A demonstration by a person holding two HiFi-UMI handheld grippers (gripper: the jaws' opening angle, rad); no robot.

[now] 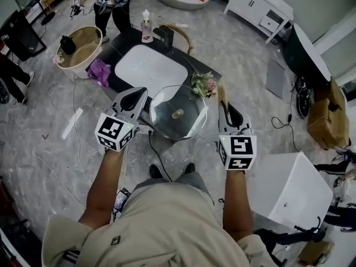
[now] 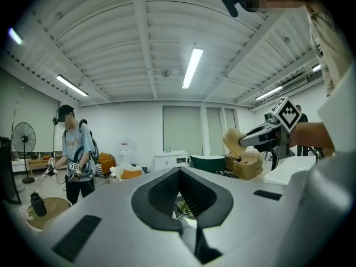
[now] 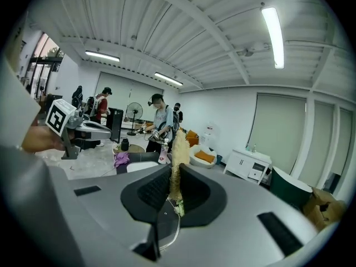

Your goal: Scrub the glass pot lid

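The round glass pot lid [image 1: 178, 114], with a small knob at its centre, hangs level in front of the sink between my two grippers. My left gripper [image 1: 142, 95] is shut on the lid's left rim; in the left gripper view its jaws [image 2: 179, 176] meet with only the thin rim edge [image 2: 192, 242] showing below them. Right of the lid, my right gripper [image 1: 225, 103] is shut on a yellow sponge [image 1: 222, 92] that stands upright. In the right gripper view the sponge [image 3: 178, 149] rises from the jaws [image 3: 175, 171], and the lid's rim [image 3: 167, 232] shows beneath them.
A white sink [image 1: 150, 68] is set in a dark counter, with a black faucet [image 1: 167, 36] and a soap bottle [image 1: 147, 26] behind it. A purple cloth [image 1: 100, 71] and a flowery tuft [image 1: 204, 84] flank it. A beige basket [image 1: 78, 52], a white box [image 1: 289, 191] and a person [image 1: 111, 4] stand around.
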